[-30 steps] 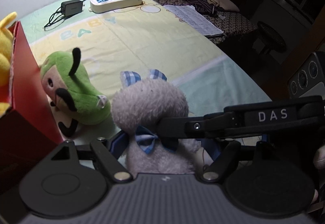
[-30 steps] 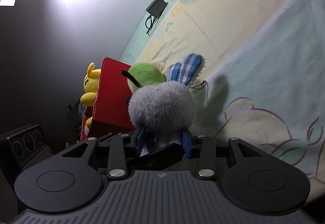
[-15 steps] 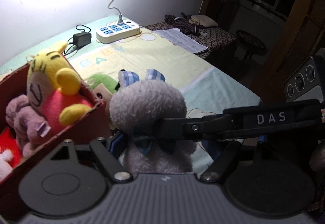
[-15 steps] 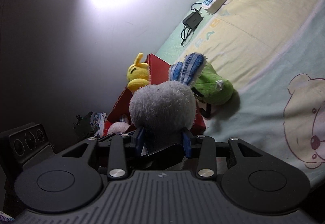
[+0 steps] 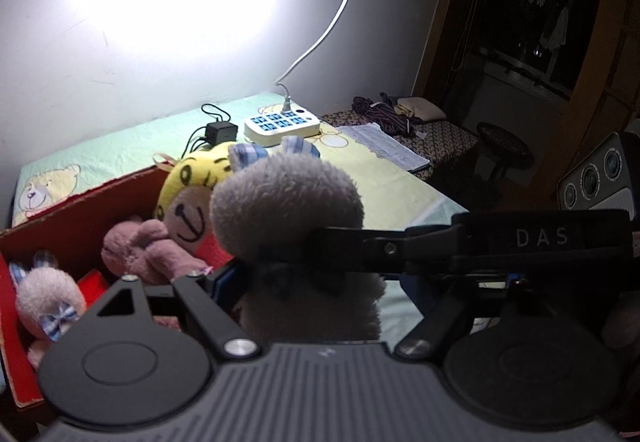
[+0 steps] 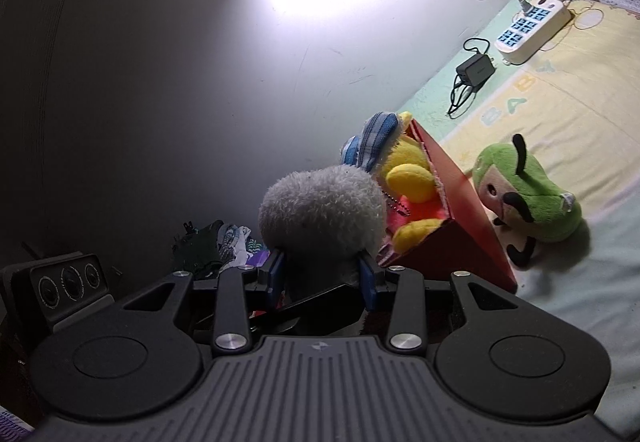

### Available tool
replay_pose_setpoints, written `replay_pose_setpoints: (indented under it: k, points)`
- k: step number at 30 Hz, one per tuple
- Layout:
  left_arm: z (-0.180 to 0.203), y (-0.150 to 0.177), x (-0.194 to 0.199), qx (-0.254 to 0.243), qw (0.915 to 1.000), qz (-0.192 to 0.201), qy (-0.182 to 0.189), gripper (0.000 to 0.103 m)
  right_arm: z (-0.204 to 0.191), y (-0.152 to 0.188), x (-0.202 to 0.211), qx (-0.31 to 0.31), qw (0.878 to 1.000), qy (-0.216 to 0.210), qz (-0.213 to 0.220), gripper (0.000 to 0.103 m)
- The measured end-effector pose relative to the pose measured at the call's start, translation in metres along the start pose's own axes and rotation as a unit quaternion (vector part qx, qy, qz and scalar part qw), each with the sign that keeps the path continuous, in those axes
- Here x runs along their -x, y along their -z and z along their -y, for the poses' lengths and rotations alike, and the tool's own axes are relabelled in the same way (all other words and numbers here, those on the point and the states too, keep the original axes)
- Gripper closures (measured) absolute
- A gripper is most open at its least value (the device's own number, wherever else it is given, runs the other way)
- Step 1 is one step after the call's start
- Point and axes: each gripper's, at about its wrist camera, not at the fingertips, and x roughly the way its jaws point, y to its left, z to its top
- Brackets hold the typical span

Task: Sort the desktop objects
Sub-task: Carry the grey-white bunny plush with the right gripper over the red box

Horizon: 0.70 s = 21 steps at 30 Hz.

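A grey plush bunny [image 5: 284,201] with blue checked ears is held up in the air by both grippers. My left gripper [image 5: 316,282] has its blue pads on either side of the body. My right gripper [image 6: 322,274] is shut on the neck, and its black finger crosses the left wrist view. The bunny [image 6: 320,209] hangs by the near side of an open red box [image 5: 80,217]. Inside lie a yellow tiger plush [image 5: 188,193], a pink plush [image 5: 140,246] and a small bunny [image 5: 48,302]. A green plush [image 6: 528,193] lies on the sheet beside the red box [image 6: 468,209].
A white power strip [image 5: 282,123] with its cable and a black charger [image 5: 220,131] lie at the back by the wall. Papers [image 5: 384,145] rest on the right edge of the sheet. A dark room drops away to the right.
Both grippers have lifted the grey bunny and carried it left, from beside the green plush up to the open red box. The box's inside has come into view.
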Motion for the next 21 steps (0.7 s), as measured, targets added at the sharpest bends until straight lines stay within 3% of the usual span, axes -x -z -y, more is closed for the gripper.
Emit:
replay_pose_setpoints:
  k: [21]
  points:
    - [-0.077,-0.002,0.008,0.095,0.9923,0.024,-0.076,0.02,-0.017,-0.023,-0.097,0.046,0.994,-0.058,-0.085,0.062]
